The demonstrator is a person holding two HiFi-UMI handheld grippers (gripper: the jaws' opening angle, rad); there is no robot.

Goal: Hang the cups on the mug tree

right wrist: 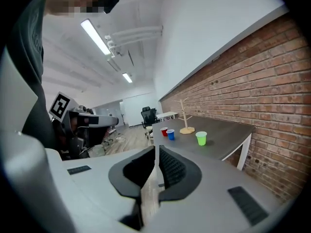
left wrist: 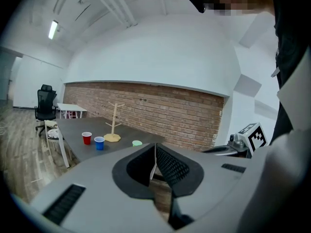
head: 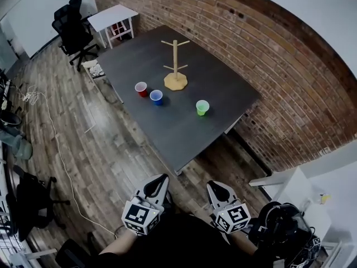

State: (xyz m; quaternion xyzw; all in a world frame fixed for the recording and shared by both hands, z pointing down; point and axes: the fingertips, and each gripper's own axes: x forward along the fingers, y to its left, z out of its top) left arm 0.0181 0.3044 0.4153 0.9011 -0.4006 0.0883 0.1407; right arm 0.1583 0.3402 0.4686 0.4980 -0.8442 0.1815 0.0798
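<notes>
A wooden mug tree (head: pixel 175 65) stands upright on the dark grey table (head: pixel 223 94), with a red cup (head: pixel 141 89), a blue cup (head: pixel 157 97) and a green cup (head: pixel 202 107) standing in front of it. My left gripper (head: pixel 162 177) and right gripper (head: pixel 213 184) are held close to my body, well short of the table. Both are shut with nothing between the jaws. The left gripper view shows the mug tree (left wrist: pixel 114 123), the red cup (left wrist: pixel 87 138), the blue cup (left wrist: pixel 99 142) and the green cup (left wrist: pixel 137 142) far off. In the right gripper view are the same mug tree (right wrist: pixel 184 116) and cups (right wrist: pixel 201 138).
A brick wall (head: pixel 268 66) runs along the table's far and right sides. A black office chair (head: pixel 75 29) and a small white table (head: pixel 114 17) stand at the back left. A white cable (head: pixel 56 144) trails over the wooden floor, and dark equipment (head: pixel 284 225) sits at my lower right.
</notes>
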